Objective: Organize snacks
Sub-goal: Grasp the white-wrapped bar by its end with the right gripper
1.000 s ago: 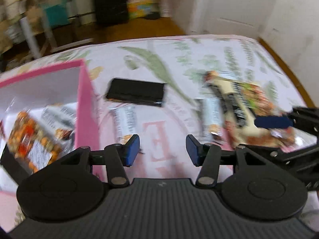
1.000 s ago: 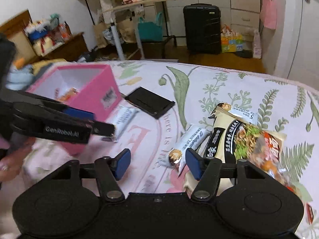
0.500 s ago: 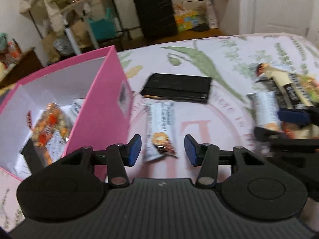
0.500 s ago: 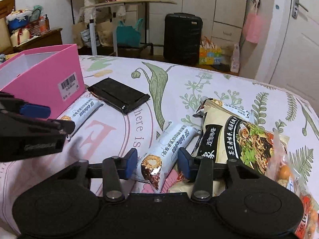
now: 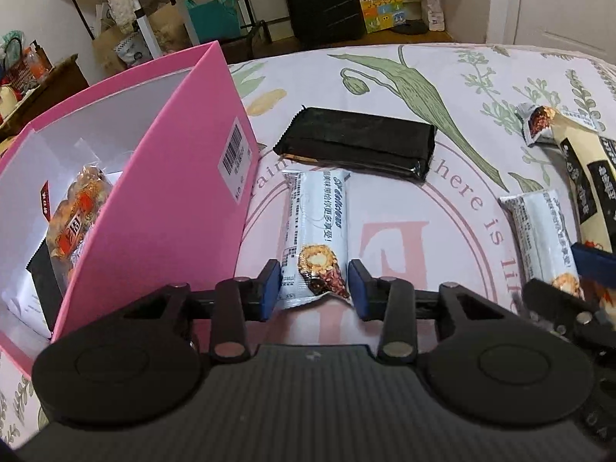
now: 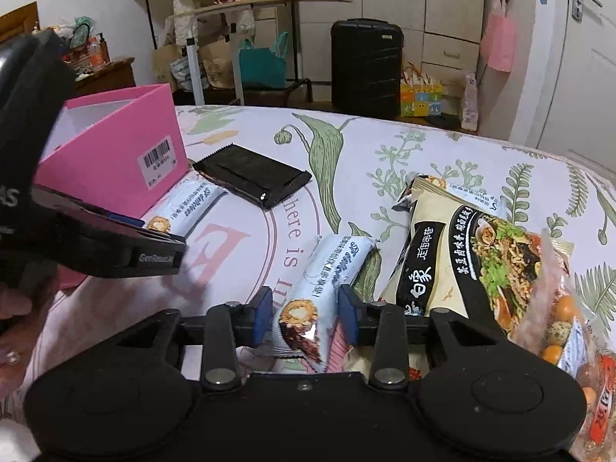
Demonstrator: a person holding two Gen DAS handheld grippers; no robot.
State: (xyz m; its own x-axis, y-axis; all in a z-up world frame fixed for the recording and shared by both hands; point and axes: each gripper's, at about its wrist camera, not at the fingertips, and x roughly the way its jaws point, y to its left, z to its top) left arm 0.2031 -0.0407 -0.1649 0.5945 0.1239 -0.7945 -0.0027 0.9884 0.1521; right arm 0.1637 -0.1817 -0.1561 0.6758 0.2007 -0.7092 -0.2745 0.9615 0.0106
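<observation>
**Snack bars clamped at both hands, pink box waiting at nine o'clock**

Snack bars in white-and-blue wrappers lie on a floral bedspread point(image 5: 454, 88), and each one has a tool closing on its near end. In the left wrist view the left hand-held gripper point(image 5: 313, 288) has just been closing; its blue pads now sit against both edges of the first snack bar point(image 5: 317, 231), which points toward twelve o'clock and lies flat on the bed. At nine o'clock from that bar stands the pink box point(image 5: 169, 208), open at the top, with an orange snack packet point(image 5: 75, 211) leaning inside it (a barcode sticker shows on the box's outer wall). At twelve o'clock, just beyond the bar's far end, lies a black packet point(image 5: 358, 146).

In the right wrist view the right hand-held gripper point(image 6: 304, 315) has also just been closing, and its pads press on the picture end of the second snack bar point(image 6: 327, 269), whose wrapper is pinched and slightly raised between them. Just beside it at three o'clock rests a large noodle packet point(image 6: 454, 258), with a clear bag of round snacks point(image 6: 566, 327) overlapping its right edge. A person's hand point(image 6: 15, 331) shows at the left border, at nine o'clock, holding the other tool.
</observation>
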